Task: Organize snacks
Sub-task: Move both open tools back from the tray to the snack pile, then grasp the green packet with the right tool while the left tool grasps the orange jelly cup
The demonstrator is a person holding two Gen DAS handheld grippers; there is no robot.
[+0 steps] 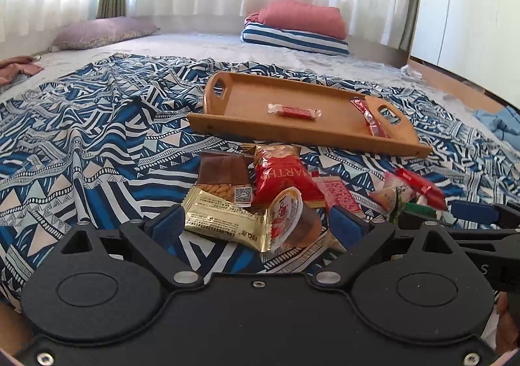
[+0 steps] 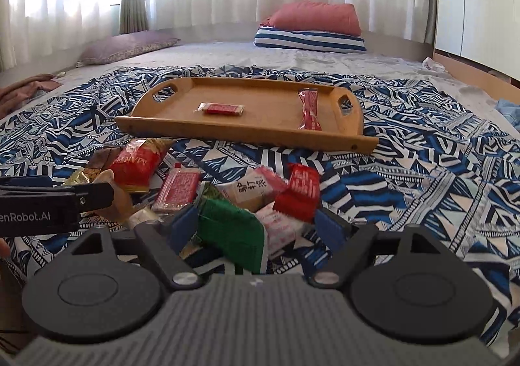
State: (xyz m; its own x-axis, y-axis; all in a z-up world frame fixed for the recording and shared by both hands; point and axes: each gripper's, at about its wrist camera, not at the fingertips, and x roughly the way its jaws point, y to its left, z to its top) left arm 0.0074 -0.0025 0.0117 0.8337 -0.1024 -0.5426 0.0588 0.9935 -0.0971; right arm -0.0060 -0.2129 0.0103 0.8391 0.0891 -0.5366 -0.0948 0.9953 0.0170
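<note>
Just ahead of left claw [image 1: 255, 224], jelly cup [image 1: 289, 220]

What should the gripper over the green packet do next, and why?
Probably close the right gripper on the green foil packet. Its jaws stand open on either side of that packet, which lies atop the snack pile, while the wooden handled tray beyond holds only two red-wrapped snacks, so there is room.
</note>
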